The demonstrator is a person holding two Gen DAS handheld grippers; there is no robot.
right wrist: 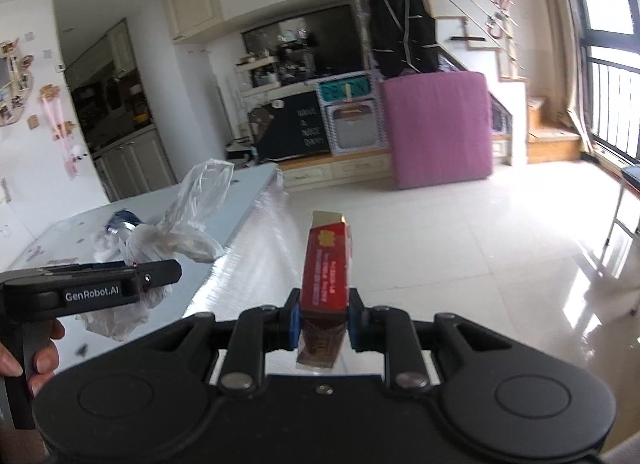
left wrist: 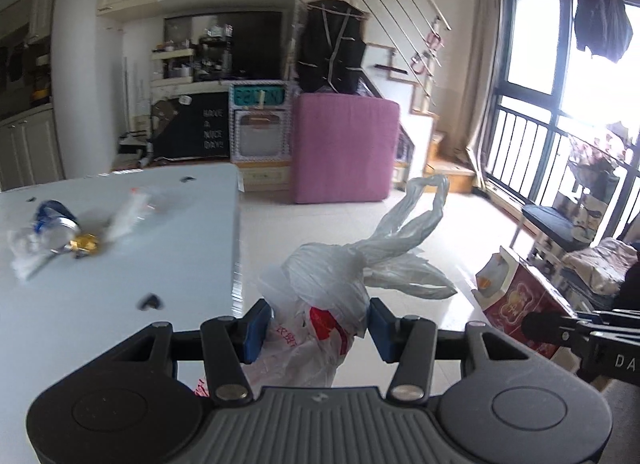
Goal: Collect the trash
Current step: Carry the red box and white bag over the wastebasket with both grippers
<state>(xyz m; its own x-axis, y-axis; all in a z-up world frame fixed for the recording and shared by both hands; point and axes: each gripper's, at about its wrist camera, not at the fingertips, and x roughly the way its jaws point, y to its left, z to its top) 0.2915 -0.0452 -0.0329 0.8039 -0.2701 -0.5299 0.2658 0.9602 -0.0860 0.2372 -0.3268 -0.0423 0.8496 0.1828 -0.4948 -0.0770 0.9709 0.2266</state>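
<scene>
Bag (left wrist: 320,304) hanging off surface (left wrist: 120,256) edge, left gripper (left wrist: 316,328) fingers clamping it. Right gripper (right wrist: 322,322) fingers pinching red box (right wrist: 326,268), heading for bag. Wrappers (left wrist: 60,232) remaining on surface.

The left gripper (left wrist: 316,328) points forward and level, its two blue pads (left wrist: 256,330) pressed in from both sides against a bunched white plastic bag (left wrist: 324,296), which fills the gap between them. In the right wrist view this same gripper (right wrist: 160,274) appears side-on at the left edge, held by bare fingers (right wrist: 42,360) wrapped around its dark handle. The right gripper (right wrist: 322,324) also points forward, pads clamped on the lower part of a red carton (right wrist: 326,268) that stands upright. The right gripper seems to sit slightly behind the left one.
</scene>
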